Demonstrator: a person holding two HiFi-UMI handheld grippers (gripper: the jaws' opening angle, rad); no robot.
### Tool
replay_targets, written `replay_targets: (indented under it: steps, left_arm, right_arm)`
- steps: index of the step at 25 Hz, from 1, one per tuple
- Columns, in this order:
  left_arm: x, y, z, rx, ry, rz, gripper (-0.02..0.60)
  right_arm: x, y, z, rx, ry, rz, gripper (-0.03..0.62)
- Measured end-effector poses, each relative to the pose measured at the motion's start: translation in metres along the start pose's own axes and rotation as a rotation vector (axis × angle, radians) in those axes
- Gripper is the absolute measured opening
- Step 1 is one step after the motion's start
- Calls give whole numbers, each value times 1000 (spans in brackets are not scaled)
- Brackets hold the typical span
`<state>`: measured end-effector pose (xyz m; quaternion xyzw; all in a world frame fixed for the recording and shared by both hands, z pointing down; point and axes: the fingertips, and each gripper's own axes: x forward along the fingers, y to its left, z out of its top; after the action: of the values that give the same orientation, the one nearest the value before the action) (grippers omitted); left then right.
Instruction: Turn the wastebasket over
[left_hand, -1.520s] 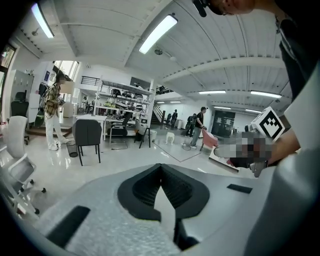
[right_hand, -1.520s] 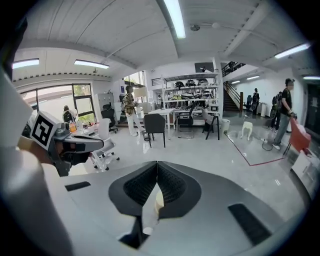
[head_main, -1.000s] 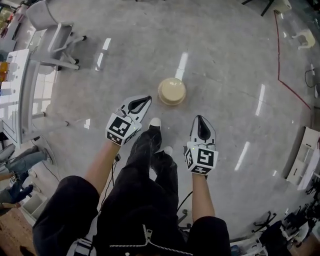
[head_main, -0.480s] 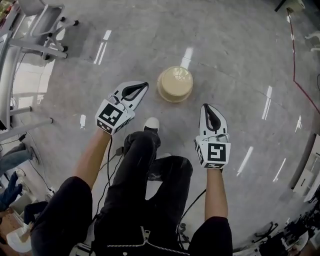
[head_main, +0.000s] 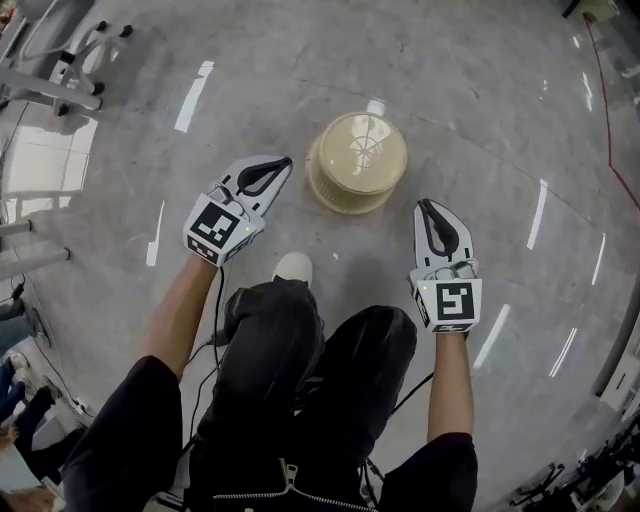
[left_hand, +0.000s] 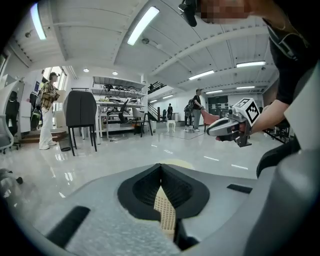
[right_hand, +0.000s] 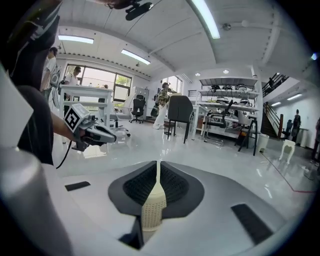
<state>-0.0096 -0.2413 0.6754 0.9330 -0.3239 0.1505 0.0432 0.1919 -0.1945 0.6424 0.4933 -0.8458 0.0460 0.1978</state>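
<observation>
Brings left gripper (head_main: 284, 163) and right gripper (head_main: 428, 206) lower than before, jaws shut and empty, flanking upper-centre round cream plastic lattice wastebasket (head_main: 357, 162); overturning not yet begun.

Left gripper (head_main: 284, 163) and right gripper (head_main: 429, 206) point forward, jaws pressed together.

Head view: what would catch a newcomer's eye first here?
A cream wastebasket stands on the shiny grey floor, just ahead of the person's white shoe. On either side, the left gripper and right gripper, white with black square-patterned cubes, point forward with jaws shut and empty.
</observation>
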Motion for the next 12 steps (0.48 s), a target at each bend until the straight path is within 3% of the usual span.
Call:
replay_targets:
  steps: [5, 12]
  left_arm:
    - [15, 3, -55, 3, 9, 3, 6]
    - [23, -8, -100, 6, 7, -12, 6]
  right_arm:
    - [22, -2, -48, -22, 19, 2, 12]
    - [48, 8, -117, -78, 142, 55, 15]
